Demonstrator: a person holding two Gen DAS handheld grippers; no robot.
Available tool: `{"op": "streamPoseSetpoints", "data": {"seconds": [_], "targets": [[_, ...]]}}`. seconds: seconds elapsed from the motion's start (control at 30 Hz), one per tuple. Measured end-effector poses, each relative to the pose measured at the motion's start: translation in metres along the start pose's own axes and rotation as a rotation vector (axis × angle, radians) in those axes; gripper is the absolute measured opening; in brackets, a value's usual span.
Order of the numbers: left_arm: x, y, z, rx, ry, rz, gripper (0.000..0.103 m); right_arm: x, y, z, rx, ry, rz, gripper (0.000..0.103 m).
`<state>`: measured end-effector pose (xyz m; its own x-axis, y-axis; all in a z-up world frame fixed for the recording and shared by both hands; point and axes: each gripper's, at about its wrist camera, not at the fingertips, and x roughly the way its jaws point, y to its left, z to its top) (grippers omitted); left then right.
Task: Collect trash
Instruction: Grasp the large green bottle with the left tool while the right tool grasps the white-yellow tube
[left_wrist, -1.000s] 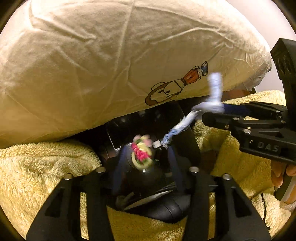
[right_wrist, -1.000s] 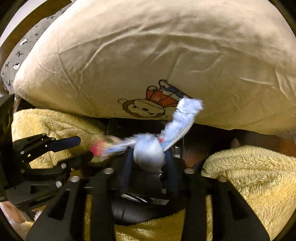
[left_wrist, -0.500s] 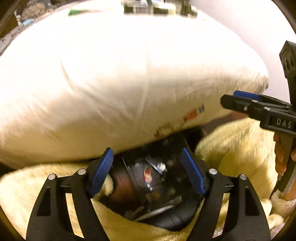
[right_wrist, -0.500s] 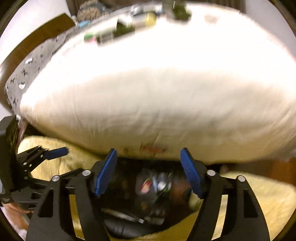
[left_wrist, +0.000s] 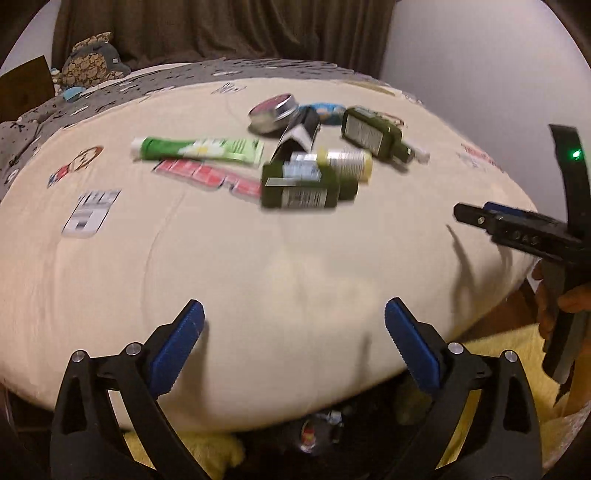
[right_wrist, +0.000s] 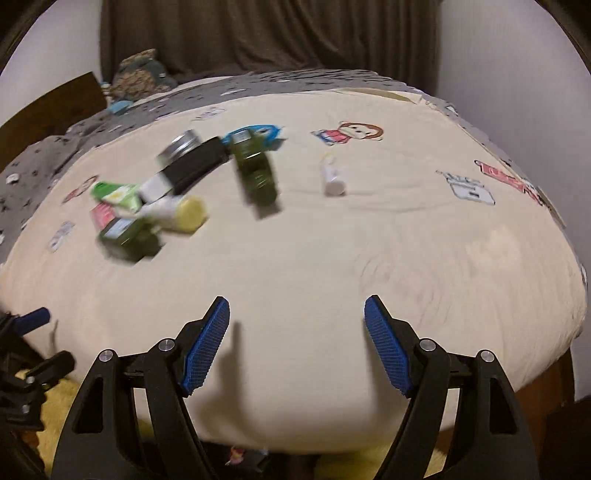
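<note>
Cream bed (left_wrist: 258, 266): trash pile ahead, nearer left tongs (left_wrist: 293, 341).
Green bottle (left_wrist: 301, 182): long axis crosswise.
Right tongs (right_wrist: 297, 341): wide, empty, like left.

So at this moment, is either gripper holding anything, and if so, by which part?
Nothing is held. The left gripper and the right gripper both stand open over the cream duvet, with nothing between the pads.

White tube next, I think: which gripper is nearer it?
Right. The white tube lies just ahead of the right gripper; the left gripper sits further left, facing the bottle pile.
</note>
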<state>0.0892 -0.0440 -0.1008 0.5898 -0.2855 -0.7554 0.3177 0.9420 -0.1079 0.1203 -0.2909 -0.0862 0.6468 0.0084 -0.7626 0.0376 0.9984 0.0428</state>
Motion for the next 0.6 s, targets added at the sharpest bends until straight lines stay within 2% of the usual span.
{"op": "streamPoseSetpoints", "data": {"seconds": [0.1,0.2,0.4,0.6], "targets": [[0.015,-0.008,0.019,0.009,-0.017,0.001,0.095,0.012,-0.011,0.019,0.003,-0.023,-0.033,0.076],[0.033,-0.014,0.033,0.018,-0.02,0.006,0.095,0.022,-0.021,0.031,0.025,-0.043,-0.024,0.076],[0.065,-0.016,0.055,-0.001,-0.009,0.016,0.095,0.053,-0.032,0.06,0.025,-0.054,-0.061,0.075],[0.084,-0.014,0.069,0.001,-0.001,0.014,0.095,0.084,-0.034,0.082,0.044,-0.024,-0.04,0.067]]}}
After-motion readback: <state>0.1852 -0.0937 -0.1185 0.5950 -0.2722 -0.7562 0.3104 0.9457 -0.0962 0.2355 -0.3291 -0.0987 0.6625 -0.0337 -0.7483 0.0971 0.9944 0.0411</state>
